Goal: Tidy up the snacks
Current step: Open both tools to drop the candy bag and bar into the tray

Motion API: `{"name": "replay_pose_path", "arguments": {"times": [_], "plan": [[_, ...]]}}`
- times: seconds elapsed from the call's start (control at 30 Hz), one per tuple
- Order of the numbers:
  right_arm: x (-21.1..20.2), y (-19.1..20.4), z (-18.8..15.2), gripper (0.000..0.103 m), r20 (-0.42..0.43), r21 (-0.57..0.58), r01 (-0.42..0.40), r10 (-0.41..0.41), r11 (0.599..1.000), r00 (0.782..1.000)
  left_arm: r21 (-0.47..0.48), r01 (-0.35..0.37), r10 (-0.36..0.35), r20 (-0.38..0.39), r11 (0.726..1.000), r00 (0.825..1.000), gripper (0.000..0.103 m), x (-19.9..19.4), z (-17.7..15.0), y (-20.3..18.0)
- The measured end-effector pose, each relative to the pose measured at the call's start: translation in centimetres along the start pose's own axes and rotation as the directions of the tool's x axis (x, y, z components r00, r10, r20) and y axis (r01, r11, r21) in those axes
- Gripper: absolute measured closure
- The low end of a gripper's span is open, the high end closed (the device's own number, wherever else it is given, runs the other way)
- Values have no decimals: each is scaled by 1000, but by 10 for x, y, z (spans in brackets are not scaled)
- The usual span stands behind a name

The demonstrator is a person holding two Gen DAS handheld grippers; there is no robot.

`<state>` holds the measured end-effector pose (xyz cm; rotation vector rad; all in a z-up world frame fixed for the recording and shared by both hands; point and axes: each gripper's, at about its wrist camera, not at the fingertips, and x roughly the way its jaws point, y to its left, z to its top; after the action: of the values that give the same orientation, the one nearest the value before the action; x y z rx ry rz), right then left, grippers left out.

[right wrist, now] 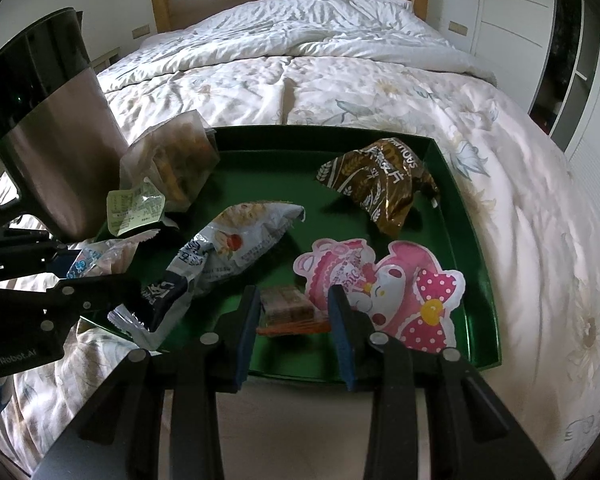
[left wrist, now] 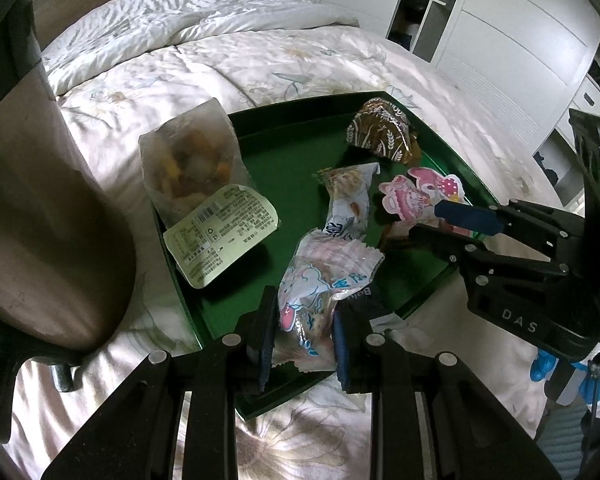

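Your left gripper (left wrist: 302,332) has its fingers closed on a clear snack packet (left wrist: 320,284) printed with a pale blue and pink cartoon; the packet stands up between the blue pads, above the near corner of the green tray (left wrist: 276,152). From the right wrist view the same packet (right wrist: 100,258) shows at the tray's left edge, pinched in the left gripper (right wrist: 66,268).

Your right gripper (right wrist: 294,312) has its fingers spread apart, with a small pack of brown biscuits (right wrist: 286,304) lying on the tray floor between them, not touched on either side. Just right of it lies the pink bear-shaped pouch (right wrist: 384,284), its edge under the right finger.

Further out on the tray sit a grey-white oat snack bag (right wrist: 236,240) near the middle, a crumpled brown wheat-print bag (right wrist: 380,184) towards the far right corner, and a translucent bag of orange-brown snacks (right wrist: 172,160) leaning at the far left, with a pale green label (right wrist: 134,208) below it.

The tray rests on a floral quilt (right wrist: 340,80) covering the bed. A tall metal jug (right wrist: 56,148) with a dark handle stands on the quilt just left of the tray.
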<state>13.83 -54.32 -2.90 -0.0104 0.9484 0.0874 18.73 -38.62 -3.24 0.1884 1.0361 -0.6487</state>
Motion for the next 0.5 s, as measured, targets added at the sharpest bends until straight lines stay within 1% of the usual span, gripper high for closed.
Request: {"name": "replay_pose_path", "arguments": {"times": [0.5], "plan": [[8, -4, -10, 103, -6, 23, 7, -6, 1000, 1000, 0, -16, 16, -9, 1000, 1000, 82, 7, 0, 0]]}}
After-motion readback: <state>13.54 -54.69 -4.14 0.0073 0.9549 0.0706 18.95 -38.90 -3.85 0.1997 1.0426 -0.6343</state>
